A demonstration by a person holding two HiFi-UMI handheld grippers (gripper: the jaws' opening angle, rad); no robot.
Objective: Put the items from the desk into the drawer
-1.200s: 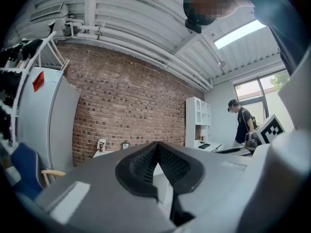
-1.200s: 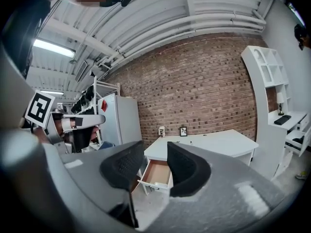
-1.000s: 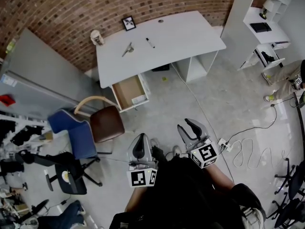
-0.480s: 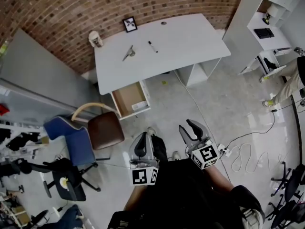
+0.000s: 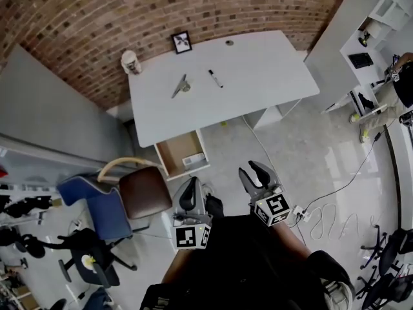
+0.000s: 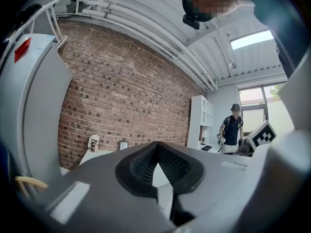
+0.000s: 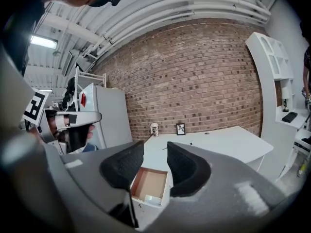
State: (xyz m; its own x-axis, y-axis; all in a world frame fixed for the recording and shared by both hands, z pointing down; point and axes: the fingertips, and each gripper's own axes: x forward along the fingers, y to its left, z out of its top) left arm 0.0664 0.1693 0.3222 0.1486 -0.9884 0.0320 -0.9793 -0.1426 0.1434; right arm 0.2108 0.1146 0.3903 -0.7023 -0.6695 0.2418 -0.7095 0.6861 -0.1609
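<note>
The white desk [image 5: 258,70] stands against the brick wall, some way ahead of me. On it lie a black marker [image 5: 215,78], a metal tool [image 5: 180,86], a small picture frame [image 5: 182,42] and a pale cup-like figure [image 5: 130,61]. Under the desk's front left corner its drawer [image 5: 182,152] is pulled out, with a small white item inside. My left gripper [image 5: 188,196] is held low in front of me, shut and empty. My right gripper [image 5: 256,176] is open and empty. The drawer [image 7: 150,184] shows between the right jaws, far off.
A brown chair [image 5: 143,189] and a blue chair [image 5: 97,196] stand left of the drawer. A white cable [image 5: 322,212] lies on the floor at the right. White shelves [image 5: 368,37] stand at the far right, with a person [image 5: 400,82] next to them.
The desk and drawer have slid lower in the head view as I come nearer. Both grippers keep their pose and state.
</note>
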